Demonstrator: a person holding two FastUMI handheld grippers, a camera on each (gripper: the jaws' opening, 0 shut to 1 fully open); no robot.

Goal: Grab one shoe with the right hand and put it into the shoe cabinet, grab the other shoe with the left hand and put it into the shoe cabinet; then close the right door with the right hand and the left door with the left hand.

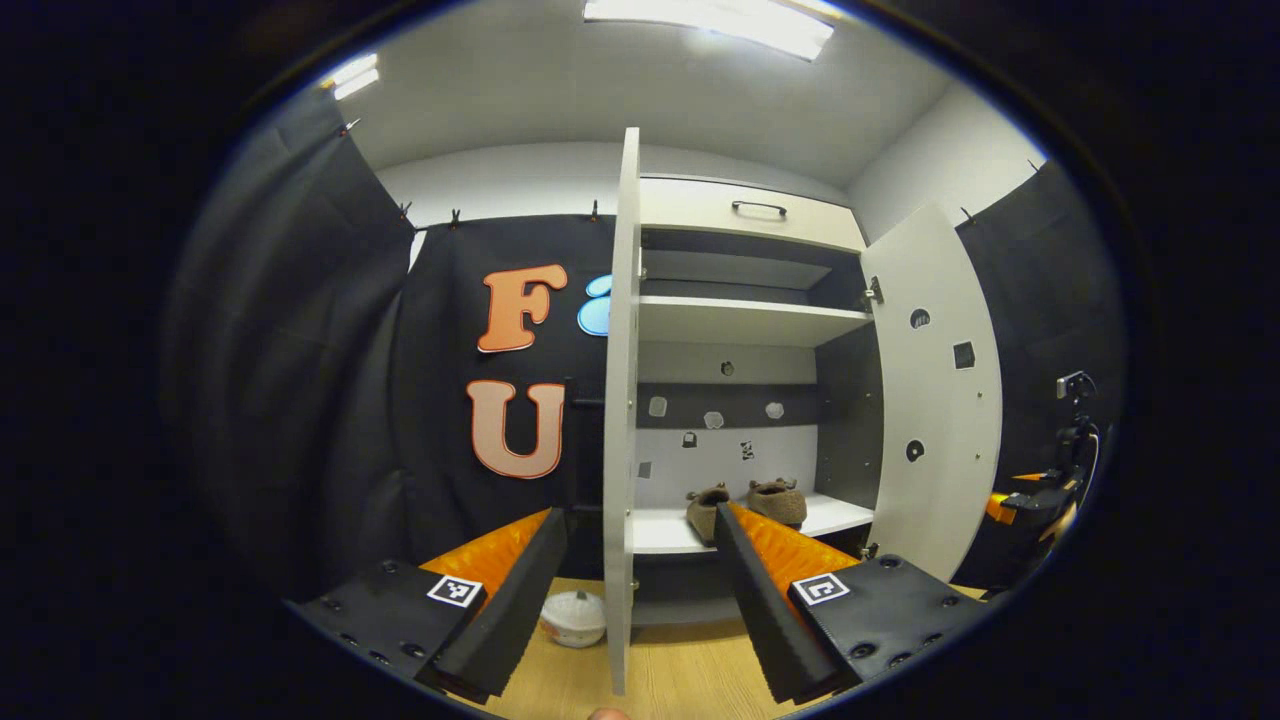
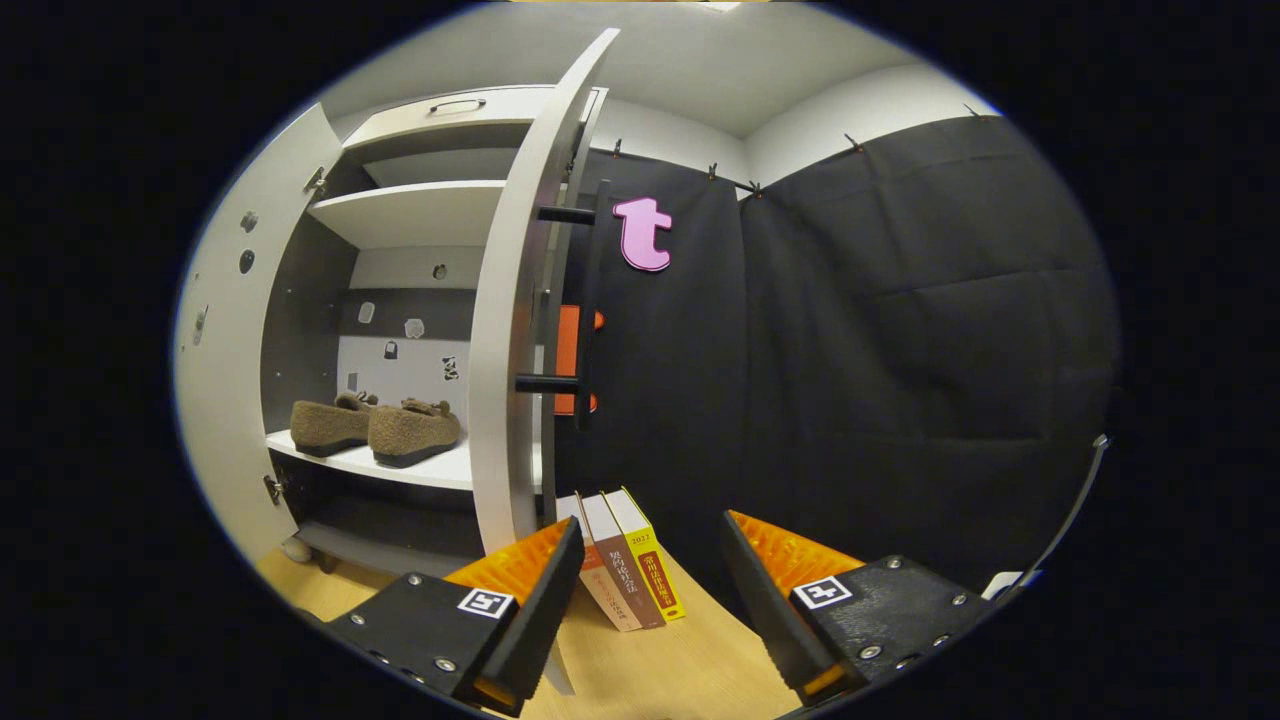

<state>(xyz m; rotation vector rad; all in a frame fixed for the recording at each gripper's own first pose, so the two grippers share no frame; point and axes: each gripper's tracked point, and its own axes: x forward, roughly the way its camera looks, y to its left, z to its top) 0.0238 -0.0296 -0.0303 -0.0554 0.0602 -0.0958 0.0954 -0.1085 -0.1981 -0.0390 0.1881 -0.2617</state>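
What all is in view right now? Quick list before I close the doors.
shoes: two, brown, side by side on the cabinet's lower shelf
shoe cabinet: one, white with dark interior, against the booth wall
left door: one, white, open
right door: one, white, open
books: three, leaning on the floor beside the right door
round object: one, white, on the floor by the left door
left claw: open, empty
right claw: open, empty

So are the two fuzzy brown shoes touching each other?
Cannot tell. In the right gripper view the near shoe overlaps the far shoe, hiding any gap.
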